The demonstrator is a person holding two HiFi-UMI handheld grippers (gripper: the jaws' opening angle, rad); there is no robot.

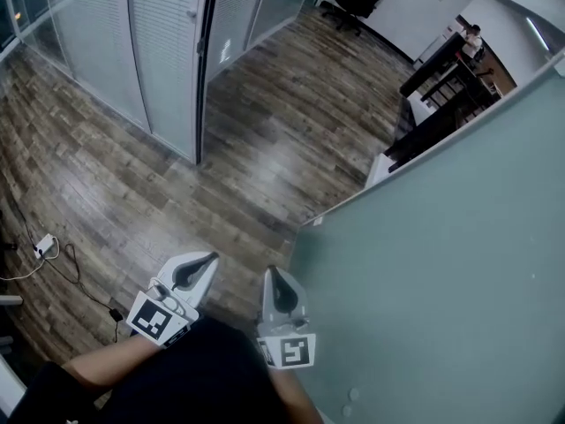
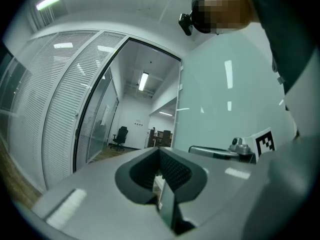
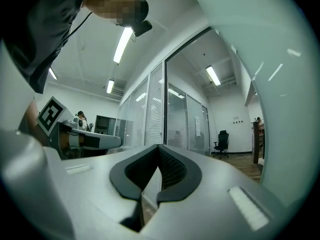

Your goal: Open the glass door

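The glass door [image 1: 441, 263] stands swung wide, so the opening looks done. Just beside its edge, the left tool [image 1: 208, 259] and right tool [image 1: 271, 274] are each pressed together, pinching nothing.

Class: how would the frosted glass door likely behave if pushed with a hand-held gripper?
The frosted glass door is one broad, flat pane, so it is probably stiff and heavy. Its surface shows bright reflections, so a push may slide along it. It stands angled over the wood floor, so it likely swings rather than tips.
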